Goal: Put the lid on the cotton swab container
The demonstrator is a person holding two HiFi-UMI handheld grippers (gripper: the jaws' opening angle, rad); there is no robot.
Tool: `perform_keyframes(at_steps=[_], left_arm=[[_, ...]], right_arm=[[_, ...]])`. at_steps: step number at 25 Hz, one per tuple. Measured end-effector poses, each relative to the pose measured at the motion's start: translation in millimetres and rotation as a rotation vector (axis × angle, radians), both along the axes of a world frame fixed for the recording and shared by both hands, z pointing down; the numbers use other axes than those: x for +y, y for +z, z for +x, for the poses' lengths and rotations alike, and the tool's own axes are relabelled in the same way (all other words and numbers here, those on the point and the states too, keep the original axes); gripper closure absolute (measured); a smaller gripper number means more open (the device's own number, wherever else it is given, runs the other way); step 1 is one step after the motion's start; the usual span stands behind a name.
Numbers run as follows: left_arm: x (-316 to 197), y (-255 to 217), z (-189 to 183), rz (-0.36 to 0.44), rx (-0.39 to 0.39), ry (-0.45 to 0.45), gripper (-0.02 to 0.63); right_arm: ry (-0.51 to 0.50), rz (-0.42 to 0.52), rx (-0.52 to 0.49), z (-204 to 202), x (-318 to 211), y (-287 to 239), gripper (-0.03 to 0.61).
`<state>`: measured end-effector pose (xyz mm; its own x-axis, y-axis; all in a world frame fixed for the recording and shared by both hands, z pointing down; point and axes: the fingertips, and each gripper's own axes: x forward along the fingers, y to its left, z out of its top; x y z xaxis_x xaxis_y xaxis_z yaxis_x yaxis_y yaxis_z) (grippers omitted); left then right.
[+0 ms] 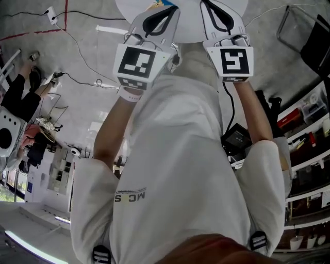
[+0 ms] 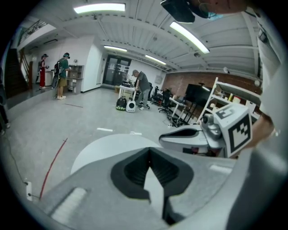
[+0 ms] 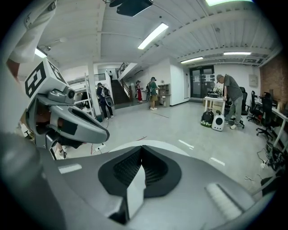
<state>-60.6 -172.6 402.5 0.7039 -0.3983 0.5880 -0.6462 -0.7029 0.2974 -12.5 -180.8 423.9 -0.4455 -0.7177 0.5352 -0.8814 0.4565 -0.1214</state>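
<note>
No cotton swab container or lid can be made out in any view. In the head view my left gripper (image 1: 172, 7) and right gripper (image 1: 207, 4) are held out side by side over the near edge of a round white table (image 1: 188, 28). Both stand shut with nothing between the jaws. The left gripper view shows its own closed tips (image 2: 149, 150) above the table (image 2: 103, 148), with the right gripper (image 2: 198, 137) alongside. In the right gripper view the closed tips (image 3: 141, 148) point over the table (image 3: 157, 144), and the left gripper (image 3: 67, 121) is at the left. A small blue and orange thing (image 1: 164, 3) at the table's edge is mostly hidden.
Grey floor with cables (image 1: 82, 56) and a red tape line (image 1: 66, 15). Shelves (image 1: 309, 129) stand at the right, a black chair (image 1: 309, 31) at the upper right. A seated person (image 1: 20, 98) is at the left. Other people stand far off (image 2: 141, 87).
</note>
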Motion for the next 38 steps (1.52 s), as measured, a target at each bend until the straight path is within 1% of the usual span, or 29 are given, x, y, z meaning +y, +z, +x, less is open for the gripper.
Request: perform_keyframes(at_steps=[8,17,29,38], left_arm=[[-18,27,9,-0.020,0.002,-0.006,0.615],[-35,53,20,-0.021,-0.008,0.002,0.614],[-33,77,32,-0.046,-0.015,0.013,0.615],[-31,80,39,-0.061,-0.030,0.040,0.615]], right_arm=[[0.066,-0.043,0.014,19,-19,33,0.581],[0.048,-0.090,0.011,19,-29,70,0.581],[0.041,-0.120,0.018,25,-37,103,0.581],[0.070,-0.149,0.022,34,-42,118,0.581]])
